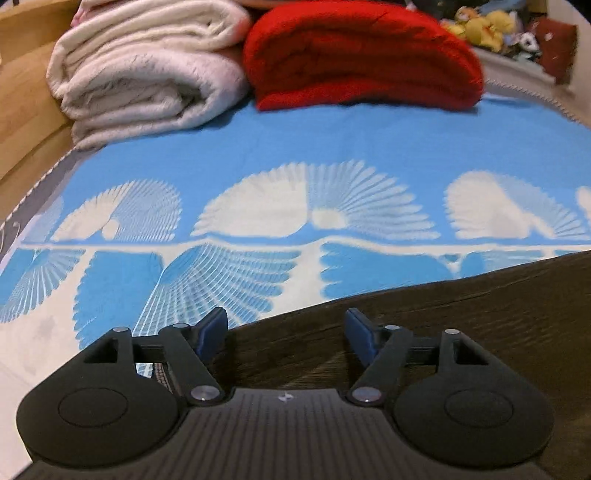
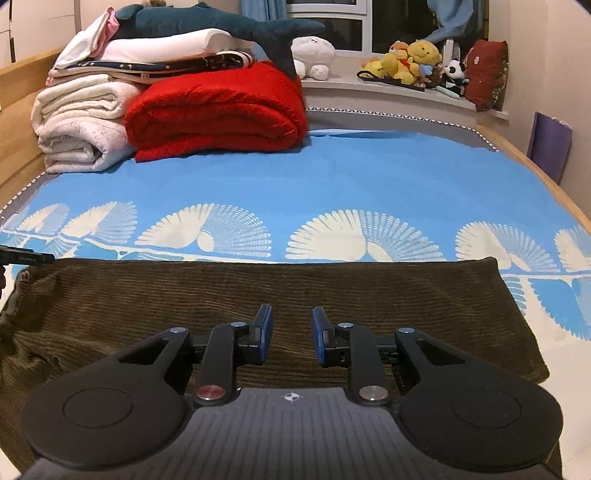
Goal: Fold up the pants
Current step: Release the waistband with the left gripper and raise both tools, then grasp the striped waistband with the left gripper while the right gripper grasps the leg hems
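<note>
Brown corduroy pants lie flat across the near part of a blue and white patterned bed sheet, waistband end at the left. My right gripper is open and empty just above the middle of the pants. In the left wrist view the pants fill the lower right, their edge running diagonally. My left gripper is open wide and empty over that edge, its left finger over the sheet. A dark tip of the left gripper shows at the left edge of the right wrist view.
A rolled white blanket and a folded red blanket lie at the bed's far left, topped by folded linens and a shark plush. Stuffed toys sit on the window sill. Wooden bed frame runs along the sides.
</note>
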